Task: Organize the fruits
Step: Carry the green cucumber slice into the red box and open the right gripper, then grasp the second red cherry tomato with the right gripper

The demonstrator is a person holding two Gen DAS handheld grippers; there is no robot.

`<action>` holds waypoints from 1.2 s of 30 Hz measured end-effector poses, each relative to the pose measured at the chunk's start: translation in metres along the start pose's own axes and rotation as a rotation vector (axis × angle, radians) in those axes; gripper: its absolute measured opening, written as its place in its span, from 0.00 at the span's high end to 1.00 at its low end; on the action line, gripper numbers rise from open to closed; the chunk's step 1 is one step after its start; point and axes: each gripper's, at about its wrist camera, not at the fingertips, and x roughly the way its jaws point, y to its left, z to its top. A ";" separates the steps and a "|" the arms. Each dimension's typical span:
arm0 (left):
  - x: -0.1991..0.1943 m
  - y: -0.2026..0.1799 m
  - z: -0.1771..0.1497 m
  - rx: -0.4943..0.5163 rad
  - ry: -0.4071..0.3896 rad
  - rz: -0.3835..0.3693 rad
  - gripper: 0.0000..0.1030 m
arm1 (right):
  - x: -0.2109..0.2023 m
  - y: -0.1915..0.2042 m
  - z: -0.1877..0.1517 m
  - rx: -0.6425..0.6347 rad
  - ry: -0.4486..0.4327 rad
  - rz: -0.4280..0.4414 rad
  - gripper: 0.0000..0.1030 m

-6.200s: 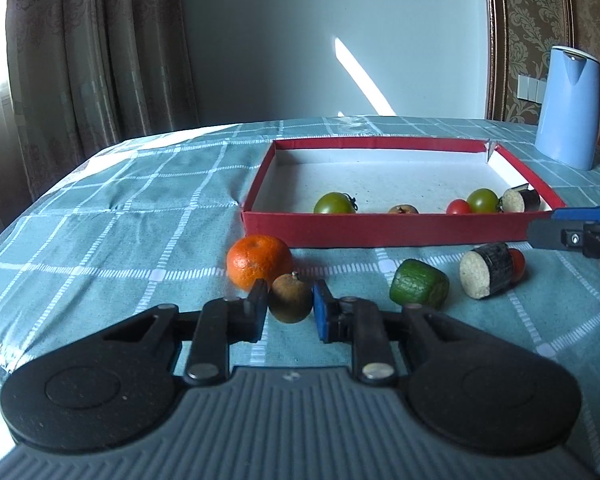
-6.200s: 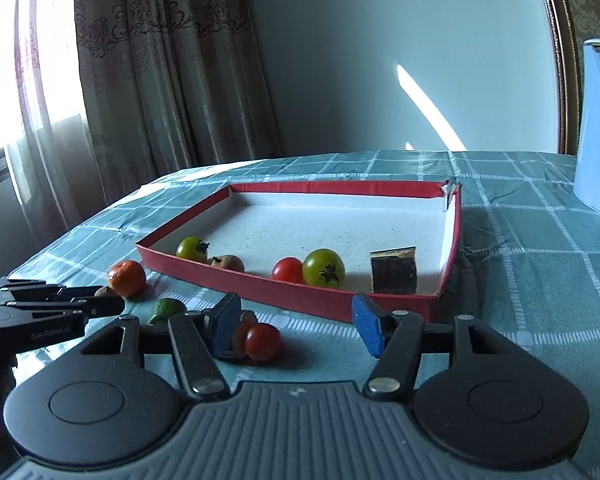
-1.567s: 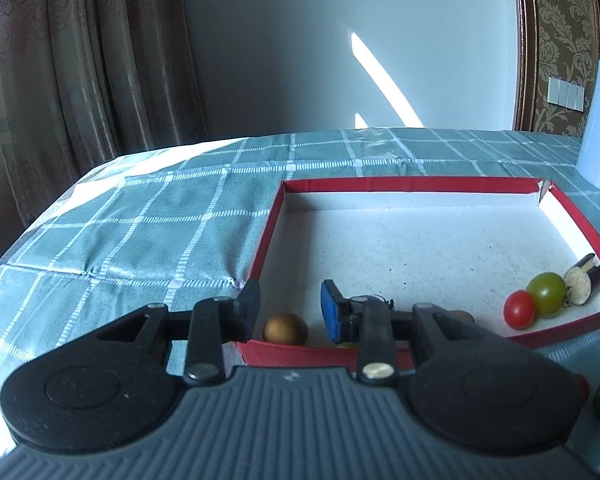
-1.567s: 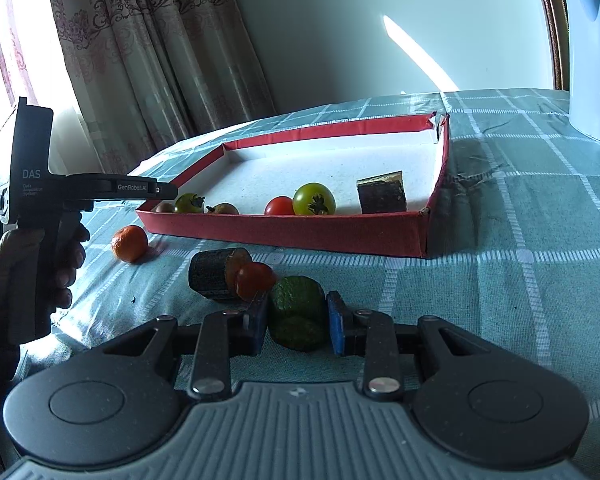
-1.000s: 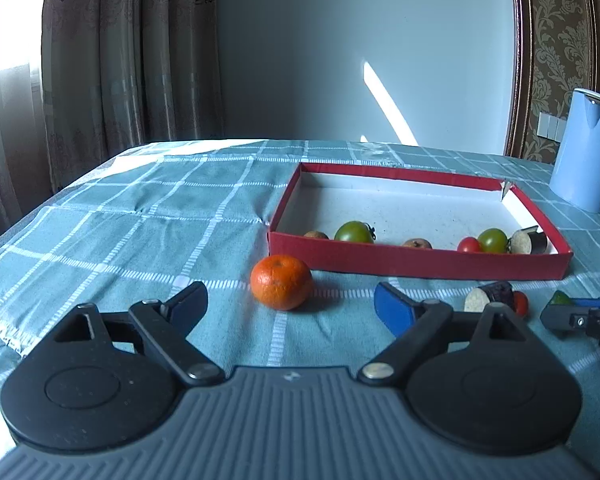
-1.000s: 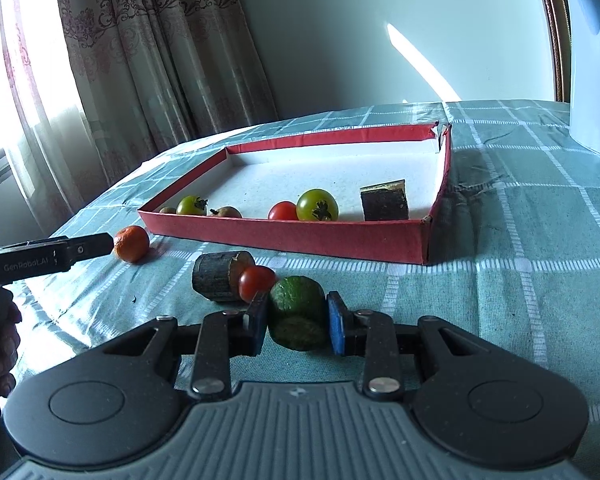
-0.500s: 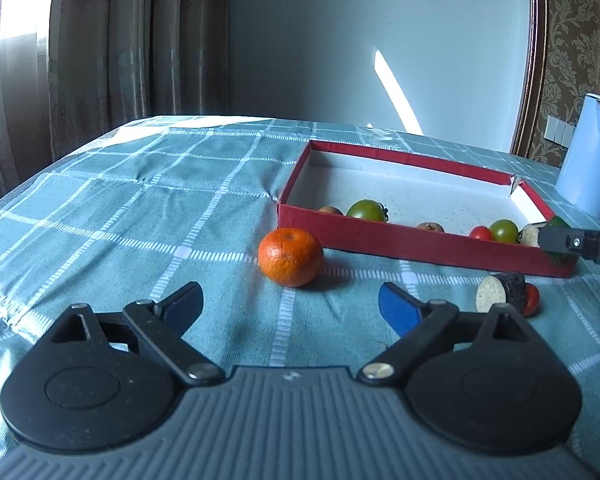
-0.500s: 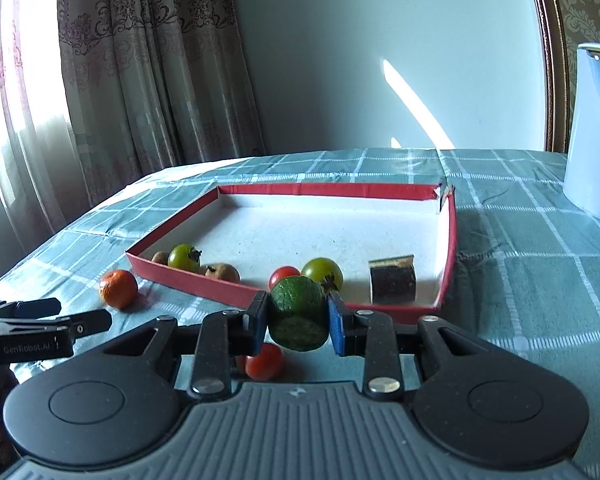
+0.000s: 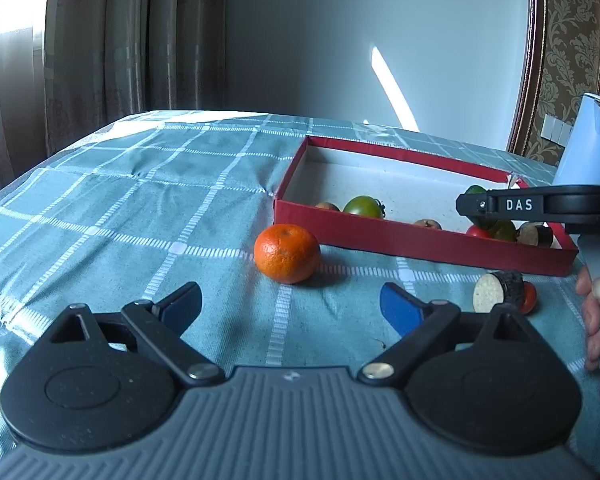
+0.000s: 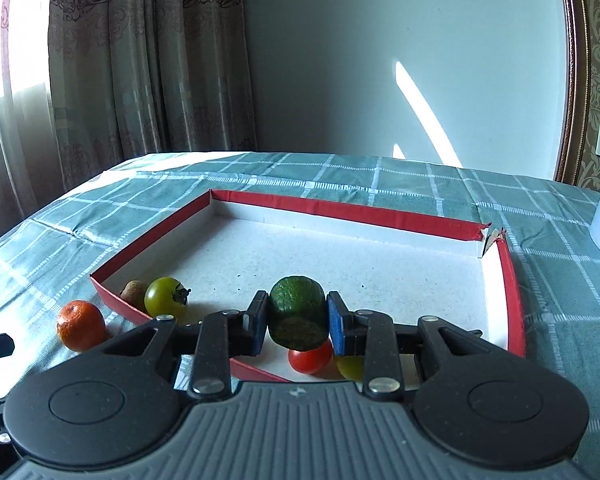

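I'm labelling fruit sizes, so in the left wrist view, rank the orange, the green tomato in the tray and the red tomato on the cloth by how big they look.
1. orange, though it lies nearest the camera
2. green tomato, partly hidden by the tray wall
3. red tomato, mostly hidden behind the cut piece

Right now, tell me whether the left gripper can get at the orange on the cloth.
Probably yes. The left gripper has just been opening and stands wide with nothing between its jaws. The orange sits alone on the tablecloth just ahead, clear of the red tray, with nothing between them.
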 end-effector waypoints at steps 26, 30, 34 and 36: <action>0.002 0.006 0.001 -0.042 0.019 0.033 0.05 | -0.086 -0.012 -0.057 -0.132 0.043 0.019 0.54; 0.003 0.008 0.001 -0.052 0.025 0.035 0.05 | -0.070 -0.007 -0.057 -0.149 0.086 0.018 0.57; 0.004 0.007 0.001 -0.049 0.028 0.030 0.05 | -0.060 -0.004 -0.057 -0.156 0.099 0.026 0.61; 0.004 0.007 0.001 -0.048 0.027 0.030 0.05 | -0.055 -0.002 -0.057 -0.154 0.110 0.035 0.72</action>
